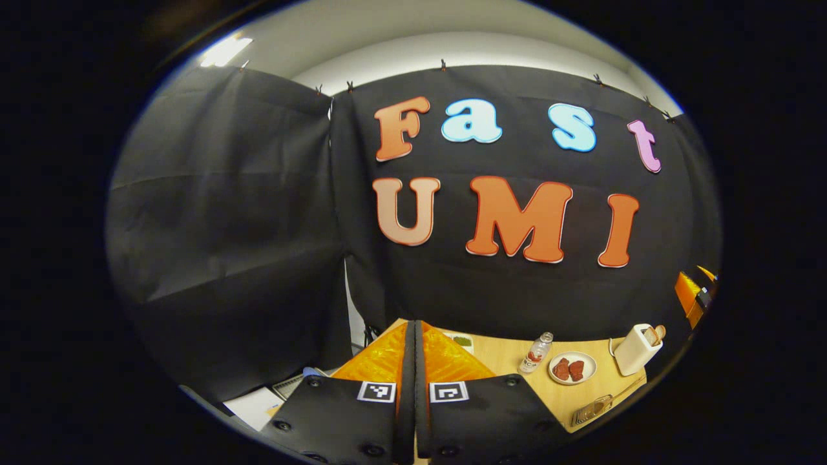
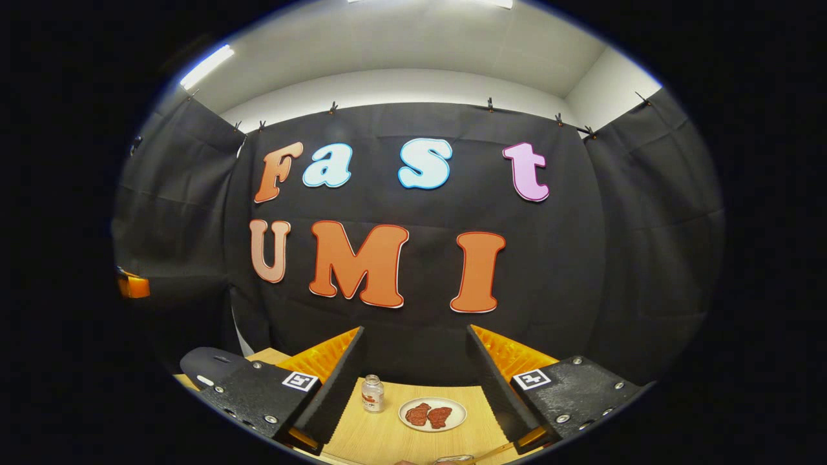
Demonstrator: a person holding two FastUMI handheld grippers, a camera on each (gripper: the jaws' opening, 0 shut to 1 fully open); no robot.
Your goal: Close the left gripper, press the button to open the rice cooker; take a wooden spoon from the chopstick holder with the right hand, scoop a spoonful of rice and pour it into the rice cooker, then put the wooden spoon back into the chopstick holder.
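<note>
My left gripper [image 1: 413, 336] is shut, its two fingers pressed together with nothing between them, held above the wooden table [image 1: 504, 361]. A white upright holder [image 1: 636, 350] with a wooden piece sticking out of its top stands at the table's right end. My right gripper [image 2: 415, 332] is open and empty, above the table [image 2: 387, 433]. Behind its left finger [image 2: 336, 381] lies a dark rounded body [image 2: 207, 365], possibly the rice cooker; most of it is hidden.
A small clear bottle [image 1: 536, 353] [image 2: 372, 392] and a white plate with two red pieces [image 1: 572, 368] [image 2: 432, 414] stand mid-table. A long-handled wire scoop [image 1: 597, 405] lies near the front right edge. Papers [image 1: 258, 407] lie at the left. Black cloth walls surround the table.
</note>
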